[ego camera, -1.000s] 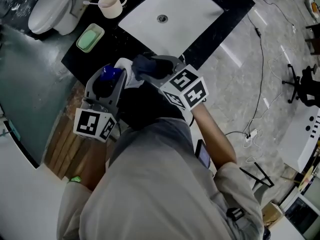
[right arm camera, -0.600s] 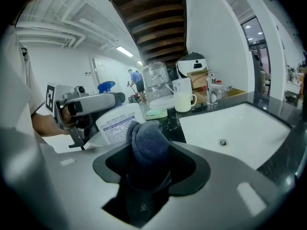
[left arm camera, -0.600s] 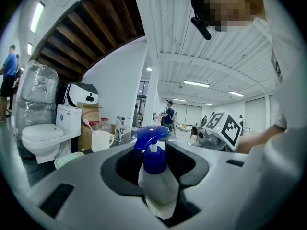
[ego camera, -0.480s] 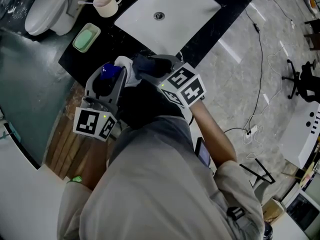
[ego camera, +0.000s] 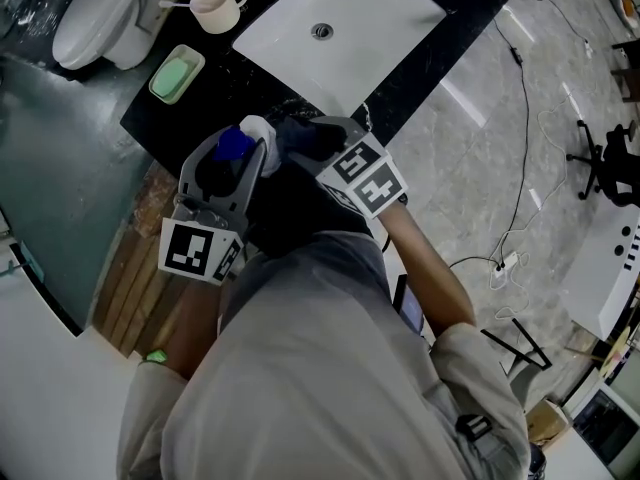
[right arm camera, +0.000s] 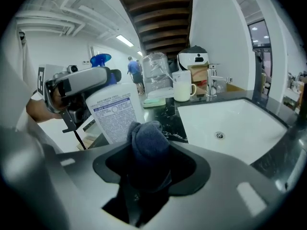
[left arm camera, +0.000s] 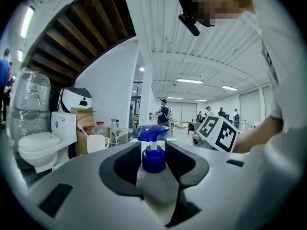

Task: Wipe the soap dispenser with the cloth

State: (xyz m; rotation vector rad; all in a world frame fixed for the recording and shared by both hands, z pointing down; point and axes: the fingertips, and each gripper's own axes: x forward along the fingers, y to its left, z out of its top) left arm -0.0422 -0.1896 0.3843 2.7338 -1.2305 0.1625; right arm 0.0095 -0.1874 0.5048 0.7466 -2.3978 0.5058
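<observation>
By the black counter (ego camera: 222, 63), my left gripper (left arm camera: 154, 152) clamps the soap dispenser (left arm camera: 154, 188). My right gripper (right arm camera: 149, 163) pinches the dark blue cloth (right arm camera: 148, 143) beside its label (right arm camera: 111, 110).

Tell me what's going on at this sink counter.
A person is working with a handheld gripper in each hand, near the black counter and its white sink. The left gripper is clamped on the soap dispenser, a white bottle with a blue pump. The right gripper grips a bunched dark blue cloth, which looks to be against the bottle's labelled side. The wiping appears to be under way.
</observation>
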